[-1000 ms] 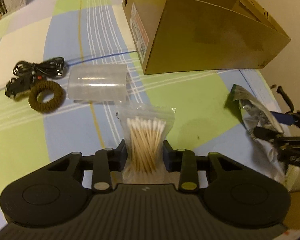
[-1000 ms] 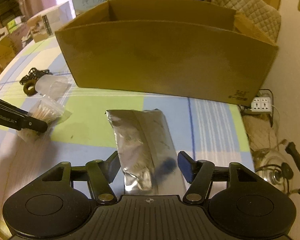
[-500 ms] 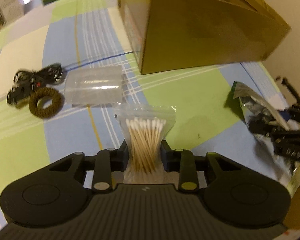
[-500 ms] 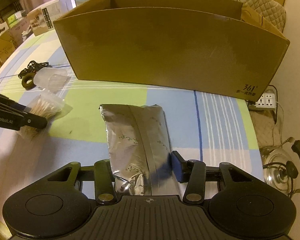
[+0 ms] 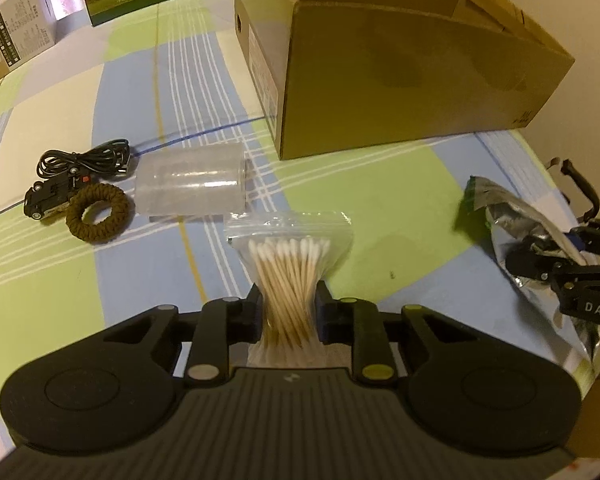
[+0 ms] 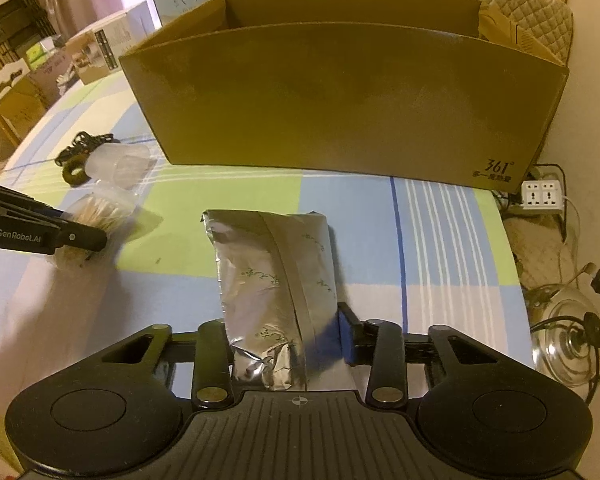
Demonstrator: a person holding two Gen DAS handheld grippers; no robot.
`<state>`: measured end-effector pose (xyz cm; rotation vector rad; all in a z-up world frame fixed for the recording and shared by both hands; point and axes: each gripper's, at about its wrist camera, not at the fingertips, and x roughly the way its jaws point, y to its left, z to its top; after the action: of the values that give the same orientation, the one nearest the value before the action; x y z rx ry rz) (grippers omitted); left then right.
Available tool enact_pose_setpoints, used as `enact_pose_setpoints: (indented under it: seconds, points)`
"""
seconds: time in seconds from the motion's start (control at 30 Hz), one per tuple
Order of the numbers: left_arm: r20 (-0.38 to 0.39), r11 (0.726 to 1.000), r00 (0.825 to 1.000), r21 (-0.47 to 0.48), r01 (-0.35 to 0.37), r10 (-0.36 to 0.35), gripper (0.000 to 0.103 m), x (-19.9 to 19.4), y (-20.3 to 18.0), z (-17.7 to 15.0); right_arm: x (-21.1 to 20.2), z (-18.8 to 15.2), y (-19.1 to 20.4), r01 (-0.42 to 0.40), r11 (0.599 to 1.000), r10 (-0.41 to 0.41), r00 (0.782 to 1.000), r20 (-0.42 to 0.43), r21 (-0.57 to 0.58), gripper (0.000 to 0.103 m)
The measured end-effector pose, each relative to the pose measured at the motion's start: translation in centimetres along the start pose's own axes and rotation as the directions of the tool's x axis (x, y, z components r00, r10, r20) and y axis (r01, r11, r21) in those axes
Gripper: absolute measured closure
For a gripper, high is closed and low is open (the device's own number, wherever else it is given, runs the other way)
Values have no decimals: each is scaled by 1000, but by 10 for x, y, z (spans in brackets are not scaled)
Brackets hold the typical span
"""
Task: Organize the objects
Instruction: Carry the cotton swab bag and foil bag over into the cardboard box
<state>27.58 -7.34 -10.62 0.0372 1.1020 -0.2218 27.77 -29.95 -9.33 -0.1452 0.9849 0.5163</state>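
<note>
Both lifted since before: left hand-held gripper (image 5: 288, 316) clamps the swab bag (image 5: 288, 264), right hand-held gripper (image 6: 286, 344) pinches the foil pouch (image 6: 276, 276).

Two matte black grippers showing ribbed housings

Left gripper (image 5: 288, 312) is wearing silver and yellow pivot discs; right gripper (image 6: 286, 344) brass ones

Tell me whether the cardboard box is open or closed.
Open. The cardboard box has no lid over its top, and its inner walls show; contents cannot be seen.
</note>
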Motion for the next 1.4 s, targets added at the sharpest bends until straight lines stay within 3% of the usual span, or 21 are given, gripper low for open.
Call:
enact_pose_setpoints:
  seconds: [0.47, 0.73, 1.1, 1.4]
  points:
    - [127, 999, 991, -26, 35, -31, 83, -59, -11, 16, -41, 21, -5, -122, 992, 119, 986, 114, 24, 71]
    - [212, 999, 977, -6, 36, -34, 83, -83, -21, 43, -69, 49, -10, -139, 990, 139, 970, 199, -14, 71]
    - [322, 1000, 947, 12, 6, -10, 83, -88, -38, 109, -91, 115, -41, -93, 992, 115, 939, 325, -81, 71]
    - [332, 999, 943, 6, -40, 36, 83, -64, -47, 160, -69, 178, -67, -5, 987, 65, 926, 372, -159, 71]
